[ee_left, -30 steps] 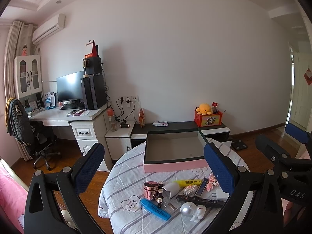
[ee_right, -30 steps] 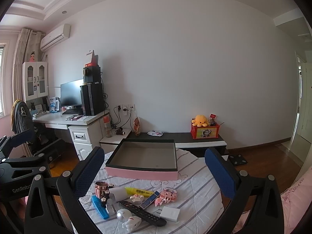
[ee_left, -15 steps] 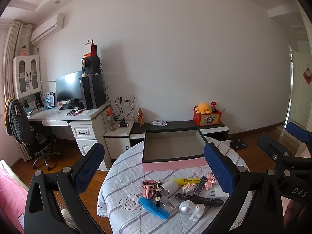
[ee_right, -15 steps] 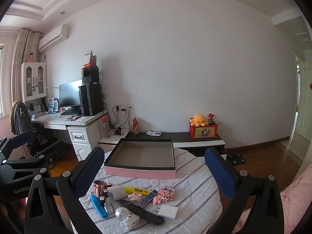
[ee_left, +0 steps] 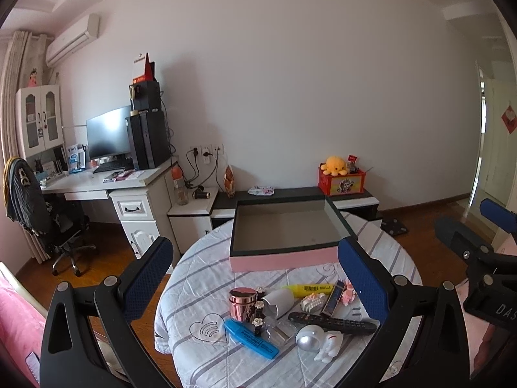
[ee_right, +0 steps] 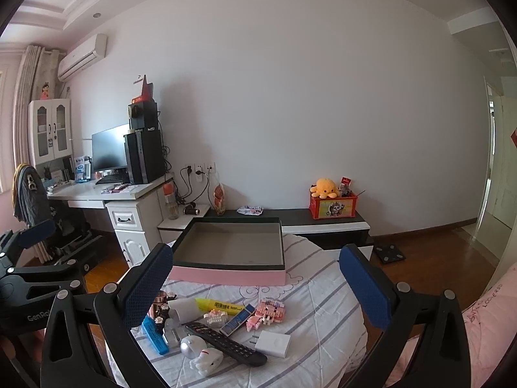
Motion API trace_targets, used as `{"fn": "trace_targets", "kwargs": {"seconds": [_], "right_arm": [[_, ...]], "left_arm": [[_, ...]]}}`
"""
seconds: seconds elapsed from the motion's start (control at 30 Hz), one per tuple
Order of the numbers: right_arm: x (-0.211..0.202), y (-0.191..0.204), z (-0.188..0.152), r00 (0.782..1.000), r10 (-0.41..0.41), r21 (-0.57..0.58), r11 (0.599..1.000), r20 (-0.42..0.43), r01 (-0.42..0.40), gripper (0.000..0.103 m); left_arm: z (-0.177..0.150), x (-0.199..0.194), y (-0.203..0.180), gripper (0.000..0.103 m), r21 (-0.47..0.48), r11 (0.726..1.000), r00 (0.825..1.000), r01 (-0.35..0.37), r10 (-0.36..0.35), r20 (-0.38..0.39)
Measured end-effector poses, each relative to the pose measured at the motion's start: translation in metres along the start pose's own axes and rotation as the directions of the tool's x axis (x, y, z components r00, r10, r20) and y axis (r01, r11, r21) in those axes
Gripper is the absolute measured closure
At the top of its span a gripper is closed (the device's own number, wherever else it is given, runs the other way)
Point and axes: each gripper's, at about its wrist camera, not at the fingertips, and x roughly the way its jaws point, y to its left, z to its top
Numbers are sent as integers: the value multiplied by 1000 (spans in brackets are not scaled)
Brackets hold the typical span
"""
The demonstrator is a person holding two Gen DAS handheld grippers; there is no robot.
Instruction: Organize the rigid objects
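An empty pink box with a dark rim (ee_left: 284, 260) (ee_right: 226, 274) stands at the far side of a round table with a striped cloth (ee_left: 194, 278) (ee_right: 323, 294). In front of it lie small objects: a black remote (ee_left: 332, 320) (ee_right: 226, 342), a blue marker (ee_left: 251, 338), a yellow highlighter (ee_left: 307, 288) (ee_right: 216, 304), a rose-gold jar (ee_left: 242, 302), a white astronaut figure (ee_left: 320, 344) (ee_right: 200, 354), pink block toys (ee_right: 266, 312) and a white charger (ee_right: 273, 342). My left gripper (ee_left: 263, 286) and right gripper (ee_right: 257, 294) are open and empty, above the near side.
A white desk with a monitor and computer tower (ee_left: 103, 181) stands at the left, with an office chair (ee_left: 35, 213) beside it. A low black-and-white cabinet (ee_right: 323, 226) with a red toy box (ee_right: 332, 207) runs along the wall. Pink bedding (ee_right: 484, 323) is at the right.
Both views have tilted down and drawn slightly nearer the table; the objects sit a little higher in frame. Nothing on the table has moved. Both grippers stay open.
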Motion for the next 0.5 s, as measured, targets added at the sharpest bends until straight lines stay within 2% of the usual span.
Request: {"fn": "trace_targets", "kwargs": {"seconds": [0.33,0.5], "right_arm": [[29,-18,-36,998,-1,26,1000,-65,3,0],[53,-24,-66,991,-8,7,1000,-133,9,0]], "left_arm": [[-43,41,31,0,-32,999,998,-26,24,-64],[-86,76,45,0,-54,997,979,-57,46,-197]]}}
